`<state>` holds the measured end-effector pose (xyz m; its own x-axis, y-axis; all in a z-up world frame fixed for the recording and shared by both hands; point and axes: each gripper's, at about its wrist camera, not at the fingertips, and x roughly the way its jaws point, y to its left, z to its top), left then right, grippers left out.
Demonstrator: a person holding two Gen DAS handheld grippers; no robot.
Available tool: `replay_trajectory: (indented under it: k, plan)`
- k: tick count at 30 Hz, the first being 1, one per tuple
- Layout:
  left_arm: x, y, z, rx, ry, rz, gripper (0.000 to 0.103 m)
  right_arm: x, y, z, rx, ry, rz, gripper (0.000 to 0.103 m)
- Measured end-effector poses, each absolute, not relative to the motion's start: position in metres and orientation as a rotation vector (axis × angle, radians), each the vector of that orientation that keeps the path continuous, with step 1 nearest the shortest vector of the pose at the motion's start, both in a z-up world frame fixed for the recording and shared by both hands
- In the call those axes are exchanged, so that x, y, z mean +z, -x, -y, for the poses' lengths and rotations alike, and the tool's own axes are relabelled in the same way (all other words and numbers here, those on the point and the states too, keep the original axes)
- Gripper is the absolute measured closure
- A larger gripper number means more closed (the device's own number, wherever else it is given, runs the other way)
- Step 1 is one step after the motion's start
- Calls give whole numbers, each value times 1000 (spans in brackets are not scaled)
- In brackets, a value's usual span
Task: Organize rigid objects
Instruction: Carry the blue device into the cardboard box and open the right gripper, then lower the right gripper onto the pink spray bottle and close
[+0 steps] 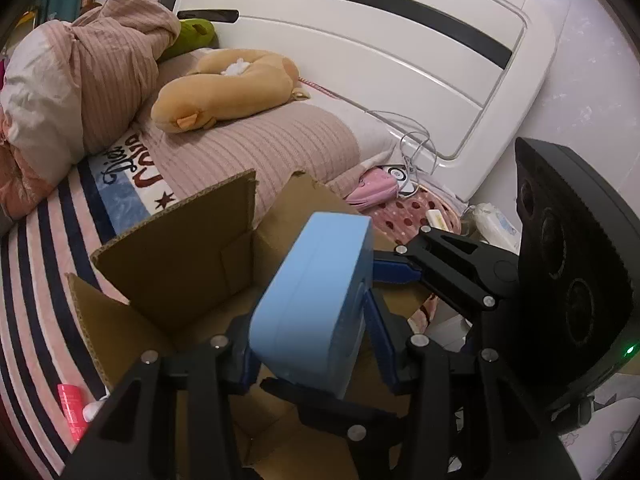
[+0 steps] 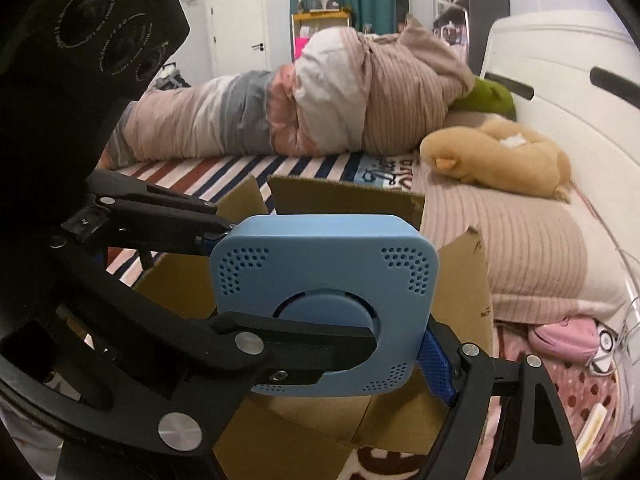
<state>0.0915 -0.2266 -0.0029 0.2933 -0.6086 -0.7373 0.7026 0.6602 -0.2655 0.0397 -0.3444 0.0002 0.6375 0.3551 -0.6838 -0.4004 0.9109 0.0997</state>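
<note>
Blue box (image 2: pixel 324 280), clamped between both the left hand-held gripper (image 1: pixel 308 344) and the right hand-held gripper (image 2: pixel 400 332), above an open carton (image 1: pixel 176 256) on the bed (image 1: pixel 40 280); vent holes shown by right view only, pink tube (image 1: pixel 72 412) by left only.

Tan plush toy (image 1: pixel 224 88) on bed (image 1: pixel 256 152)
</note>
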Motion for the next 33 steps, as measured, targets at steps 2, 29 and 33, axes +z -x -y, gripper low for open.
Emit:
replay_trajectory:
  k: [2,29,33]
  plan:
    - [-4,-93,228,-857,-127,-922,59,-2,-42,345,435,58,-780,24]
    - [-28,-29,-74,-206,200,-690,17,13,-36,153,747,108,-776,29]
    - [-54,-31,-93,-167,242,-720,17,-30,-58,119,776,45,-903,37]
